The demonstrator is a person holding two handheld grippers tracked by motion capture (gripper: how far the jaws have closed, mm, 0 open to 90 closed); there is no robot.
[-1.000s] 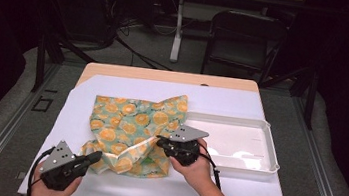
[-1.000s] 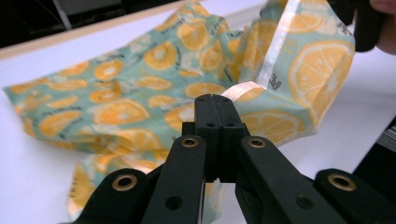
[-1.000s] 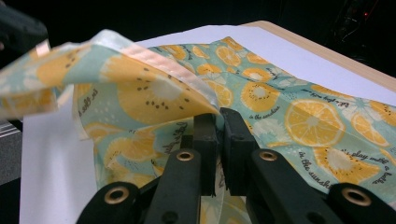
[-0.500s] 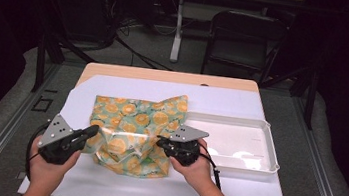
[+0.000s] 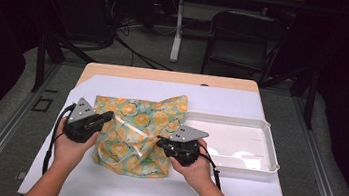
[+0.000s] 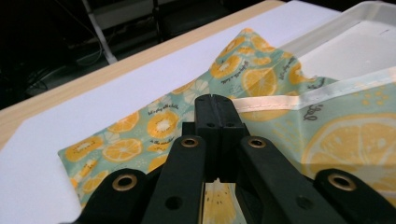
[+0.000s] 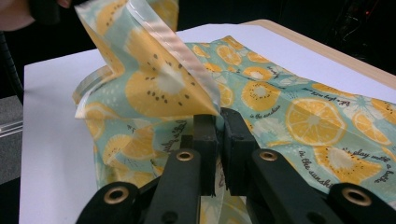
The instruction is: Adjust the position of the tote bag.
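From above, the citrus-print cloth (image 5: 138,134) lies on the white table cover (image 5: 231,195) beside the white tray (image 5: 237,143), stretched between both grippers, while the left gripper view shows the left gripper (image 6: 215,100) pinching its cream hem and the right gripper view the right gripper (image 7: 218,122) clamping a folded edge.

Dark room behind the table

We see a black chair (image 5: 242,41), grey floor (image 5: 3,122) and cables (image 5: 128,47) beyond the wooden table (image 5: 165,76).

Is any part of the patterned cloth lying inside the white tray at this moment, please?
No, in the high view the cloth lies on the table left of the white tray.
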